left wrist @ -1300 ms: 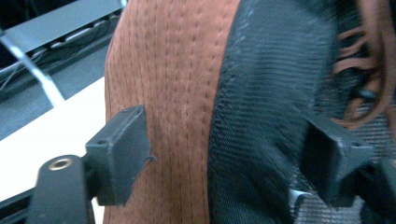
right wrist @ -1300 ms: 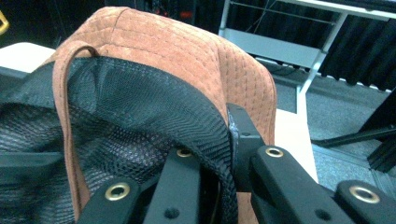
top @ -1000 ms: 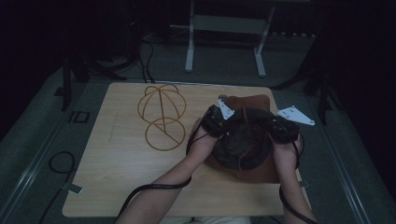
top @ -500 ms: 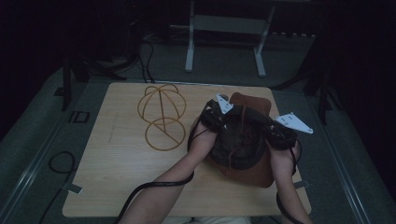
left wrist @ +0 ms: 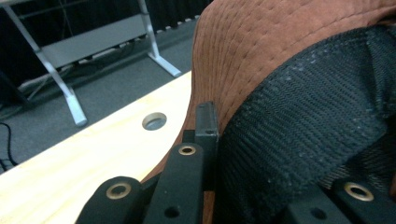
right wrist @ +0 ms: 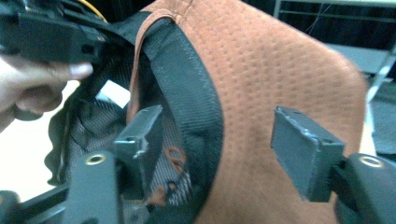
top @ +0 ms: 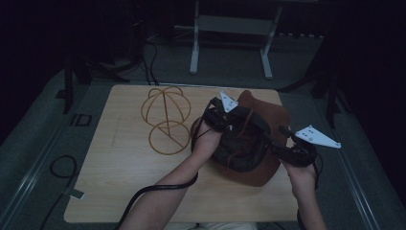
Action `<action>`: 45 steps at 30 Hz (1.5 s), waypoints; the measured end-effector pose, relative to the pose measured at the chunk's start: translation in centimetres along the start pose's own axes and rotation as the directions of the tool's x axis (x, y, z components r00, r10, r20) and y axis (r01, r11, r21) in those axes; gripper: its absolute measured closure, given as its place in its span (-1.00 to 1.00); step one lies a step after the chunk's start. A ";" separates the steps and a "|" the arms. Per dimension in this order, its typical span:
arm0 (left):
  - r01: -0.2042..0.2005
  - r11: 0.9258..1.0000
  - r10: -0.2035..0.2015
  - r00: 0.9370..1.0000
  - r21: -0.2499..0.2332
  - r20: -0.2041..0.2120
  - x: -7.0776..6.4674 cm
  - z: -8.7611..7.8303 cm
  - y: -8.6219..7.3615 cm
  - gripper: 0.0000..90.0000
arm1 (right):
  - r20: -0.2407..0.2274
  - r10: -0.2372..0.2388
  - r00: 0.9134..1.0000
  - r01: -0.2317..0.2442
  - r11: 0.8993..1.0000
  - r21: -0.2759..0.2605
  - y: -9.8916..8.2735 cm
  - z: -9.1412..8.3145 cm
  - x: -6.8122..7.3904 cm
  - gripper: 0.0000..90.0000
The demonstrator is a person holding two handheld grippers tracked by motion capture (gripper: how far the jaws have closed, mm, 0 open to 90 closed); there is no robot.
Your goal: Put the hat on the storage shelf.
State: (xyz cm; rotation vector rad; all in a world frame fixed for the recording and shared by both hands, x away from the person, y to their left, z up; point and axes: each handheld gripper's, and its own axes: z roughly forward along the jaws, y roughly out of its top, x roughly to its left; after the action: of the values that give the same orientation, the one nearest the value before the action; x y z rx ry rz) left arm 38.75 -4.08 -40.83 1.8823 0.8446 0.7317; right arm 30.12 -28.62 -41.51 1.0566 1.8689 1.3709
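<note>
A brown hat (top: 261, 172) lies upside down on the right half of the wooden table (top: 119, 182), its black mesh lining (top: 239, 148) facing up. My left gripper (top: 224, 119) is shut on the hat's far left edge; in the left gripper view one jaw sits outside the brown brim (left wrist: 280, 46) and the other is hidden behind the black inner band (left wrist: 303, 121). My right gripper (top: 283, 146) stands open at the hat's right side; its jaws have just been opening. In the right gripper view the band (right wrist: 196, 93) and brim (right wrist: 280, 70) lie between the spread fingers (right wrist: 140, 135) without being pressed.
A gold wire hat stand (top: 166, 120) lies flat on the table left of the hat. A round hole (left wrist: 155, 120) is cut in the tabletop near the far edge. A grey metal frame (top: 230, 24) stands on the floor beyond, and a cable (top: 62, 167) loops at the left.
The right gripper's jaws have spread apart and the hand has drawn back to the right and nearer the front edge. The left gripper stays shut on the hat.
</note>
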 end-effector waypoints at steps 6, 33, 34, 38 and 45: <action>-0.011 0.999 0.012 1.000 -0.035 0.014 0.3 -0.5 -0.1 0.93 | 0.005 -0.004 1.000 0.005 1.000 -0.025 0.2 -1.7 -0.6 -0.39; 0.009 0.917 0.153 0.916 -0.400 0.371 4.4 -5.2 -2.7 0.92 | 0.045 0.020 0.999 -0.019 1.000 -0.004 -1.8 -3.9 -4.8 -0.17; 0.002 0.914 0.162 0.914 -0.405 0.372 4.4 -5.2 -2.8 0.92 | 0.031 0.018 0.999 -0.018 1.000 -0.007 -1.9 -3.8 -4.7 -0.17; 0.019 0.903 0.183 0.887 -0.429 0.425 4.6 -5.0 -3.2 0.92 | 0.004 -0.009 1.000 0.009 1.000 0.000 -1.9 -3.5 -4.0 -0.17; 0.004 0.873 0.254 0.849 -0.487 0.463 3.9 -5.2 -3.4 0.92 | -0.088 -0.055 0.995 0.053 0.998 -0.028 -1.5 -3.1 -2.0 -0.17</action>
State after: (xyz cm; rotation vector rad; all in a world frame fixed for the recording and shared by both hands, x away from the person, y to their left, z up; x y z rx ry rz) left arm 36.24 2.79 -41.29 1.5745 0.1649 0.4193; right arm 28.24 -32.12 -41.97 0.9399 1.9243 1.4271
